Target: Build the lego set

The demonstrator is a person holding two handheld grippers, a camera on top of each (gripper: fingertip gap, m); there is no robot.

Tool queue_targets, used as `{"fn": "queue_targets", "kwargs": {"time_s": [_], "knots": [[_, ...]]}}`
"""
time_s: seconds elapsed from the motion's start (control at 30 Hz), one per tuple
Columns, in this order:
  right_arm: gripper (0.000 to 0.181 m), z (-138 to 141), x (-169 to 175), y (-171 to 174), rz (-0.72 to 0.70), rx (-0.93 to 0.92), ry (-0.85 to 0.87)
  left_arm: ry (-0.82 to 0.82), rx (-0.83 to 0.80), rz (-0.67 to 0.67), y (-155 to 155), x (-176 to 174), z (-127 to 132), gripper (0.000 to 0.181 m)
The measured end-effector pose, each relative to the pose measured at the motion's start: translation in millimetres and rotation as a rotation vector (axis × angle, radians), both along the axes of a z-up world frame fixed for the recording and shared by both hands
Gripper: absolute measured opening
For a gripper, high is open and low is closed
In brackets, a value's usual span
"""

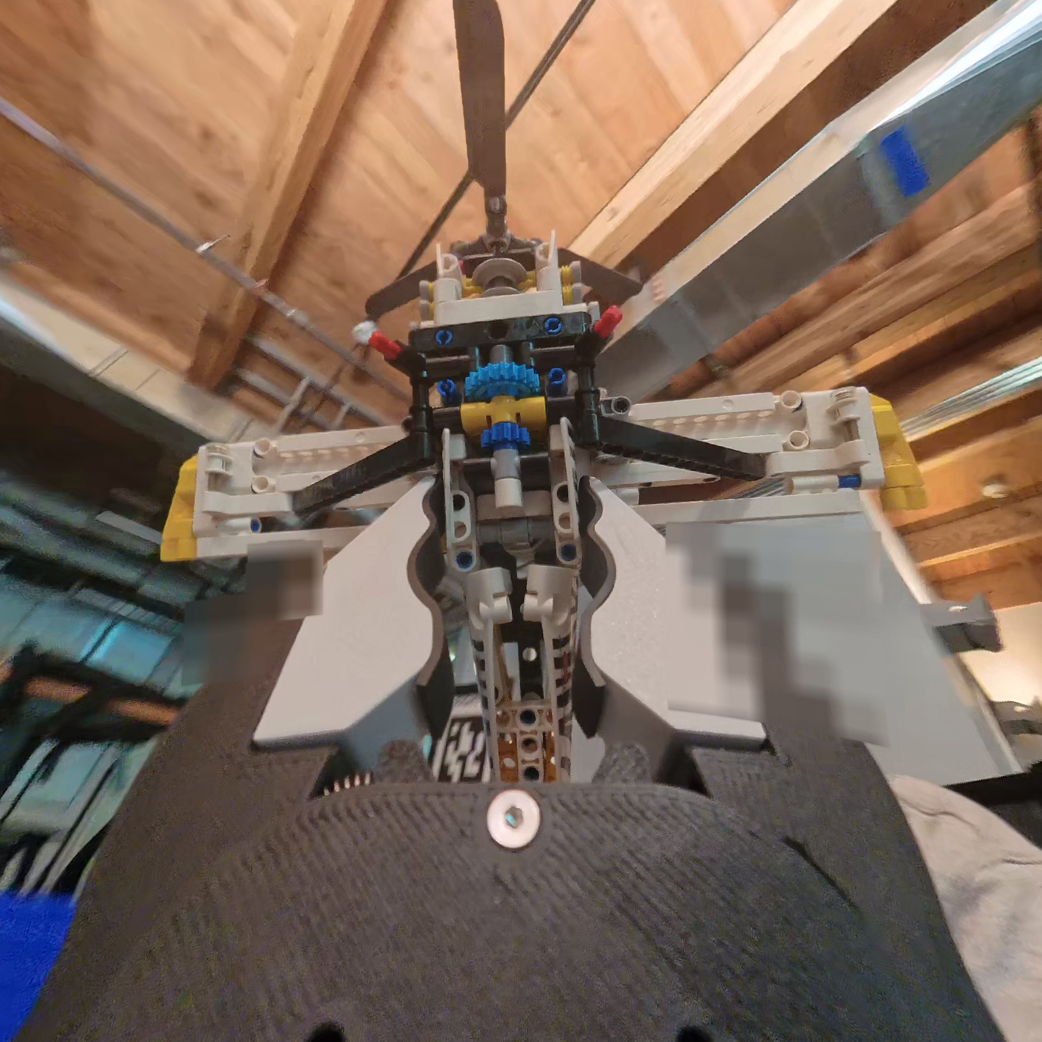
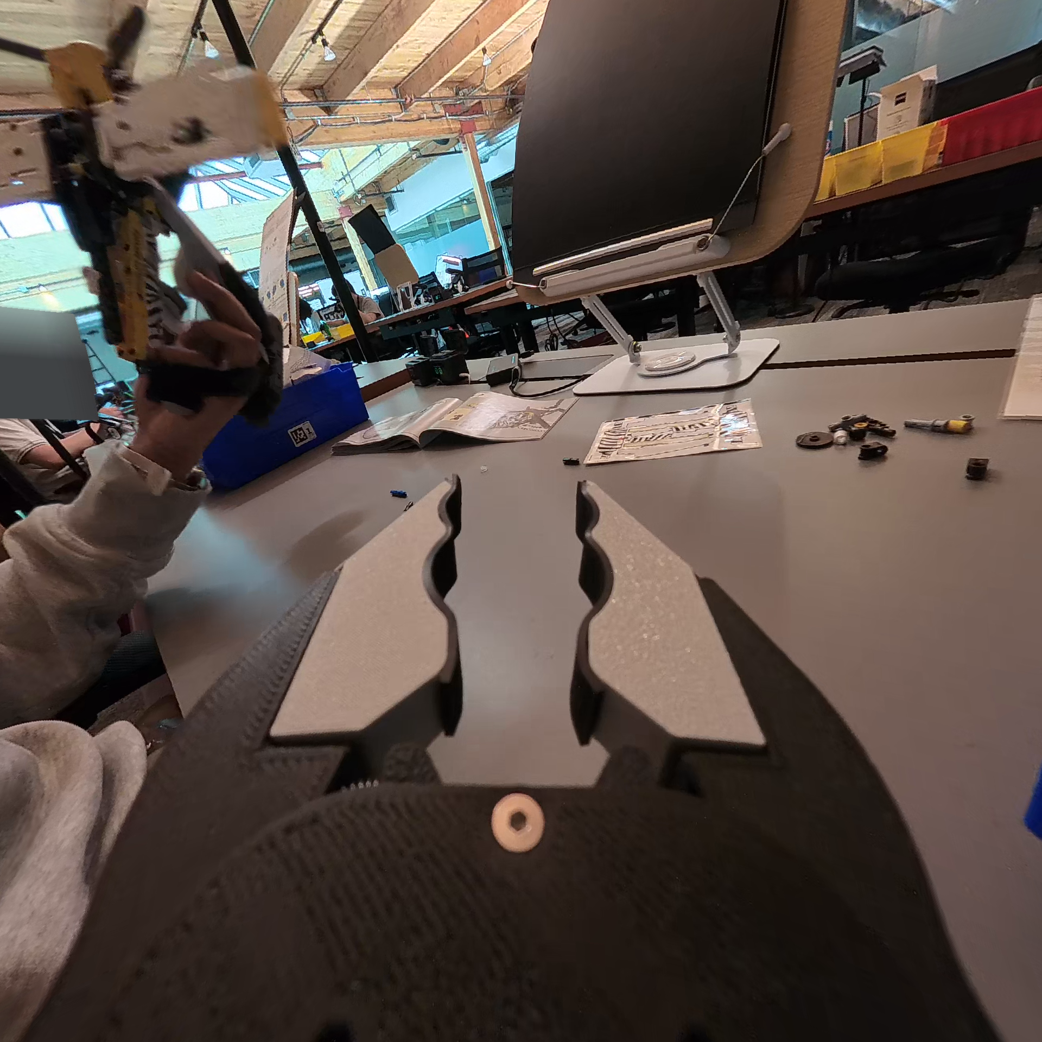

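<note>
My left gripper (image 1: 510, 507) is shut on a lego plane model (image 1: 507, 394), white with yellow wing tips, blue gears and a black propeller. It holds the model's narrow body raised toward the wooden ceiling. In the right wrist view the same model (image 2: 129, 169) shows blurred at the upper left, held up in a person's hand. My right gripper (image 2: 516, 496) is open and empty, low over the grey table (image 2: 733, 564). Several small loose lego parts (image 2: 862, 437) lie at the table's right. A sticker sheet (image 2: 674, 434) and an open instruction booklet (image 2: 457, 423) lie ahead.
A blue bin (image 2: 293, 428) stands at the left of the table. A dark monitor (image 2: 648, 129) on a silver stand (image 2: 676, 366) stands at the back. A tiny blue piece (image 2: 399, 494) and a black piece (image 2: 571, 460) lie near the fingers. A paper sheet (image 2: 1023, 366) lies far right. One gripper's finger ends stand about 40 cm off the other's.
</note>
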State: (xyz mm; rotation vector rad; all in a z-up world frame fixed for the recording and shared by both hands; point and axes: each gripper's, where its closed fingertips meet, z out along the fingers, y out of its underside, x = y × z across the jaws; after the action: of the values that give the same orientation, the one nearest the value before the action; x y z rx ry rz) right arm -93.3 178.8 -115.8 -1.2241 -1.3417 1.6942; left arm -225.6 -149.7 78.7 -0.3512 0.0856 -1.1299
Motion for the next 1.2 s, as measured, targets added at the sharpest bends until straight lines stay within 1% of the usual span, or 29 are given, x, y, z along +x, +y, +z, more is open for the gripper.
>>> {"fn": "queue_targets", "kwargs": {"time_s": [0.07, 0.13, 0.2, 0.27, 0.33, 0.43, 0.5, 0.63, 0.73, 1.0, 1.13, 1.2], "knots": [[0.039, 0, 0, 0, 0.001, 0.0, 0.0, 0.009, -0.173, 0.063, 31, -3, -15, 0.043], [0.039, 0, 0, 0, 0.0, 0.0, 0.001, 0.046, -0.391, 0.181, 69, -6, -38, 0.043], [0.039, 0, 0, 0, 0.0, 0.0, 0.001, 0.14, -0.612, 0.273, 107, -2, -67, 0.043], [0.039, 0, 0, 0, 0.001, -0.001, -0.001, 0.26, -0.79, 0.34, 139, 7, -98, 0.043], [0.039, 0, 0, 0, 0.0, -0.002, 0.0, 0.318, -0.896, 0.349, 163, 16, -121, 0.043], [0.039, 0, 0, 0, -0.002, -0.002, 0.002, 0.336, -0.958, 0.298, 187, 32, -137, 0.043], [0.039, 0, 0, 0, 0.0, 0.0, 0.0, 0.406, -1.039, 0.311, 200, 41, -151, 0.043], [0.039, -1, 0, -1, 0.003, 0.008, -0.004, 0.632, -1.298, 0.468, 220, 49, -191, 0.043], [0.038, 0, 0, -1, -0.002, 0.006, 0.001, 0.767, -1.417, 0.524, 229, 57, -212, 0.043], [0.037, 9, 8, 11, -0.011, -0.099, 0.06, 0.962, -1.481, 0.508, 237, 78, -235, 0.043], [0.038, 9, 7, 10, -0.002, -0.105, 0.056, 1.093, -1.549, 0.524, 237, 81, -253, 0.043], [0.037, 8, 7, 8, 0.002, -0.092, 0.05, 1.134, -1.572, 0.523, 237, 82, -260, 0.043]]}}
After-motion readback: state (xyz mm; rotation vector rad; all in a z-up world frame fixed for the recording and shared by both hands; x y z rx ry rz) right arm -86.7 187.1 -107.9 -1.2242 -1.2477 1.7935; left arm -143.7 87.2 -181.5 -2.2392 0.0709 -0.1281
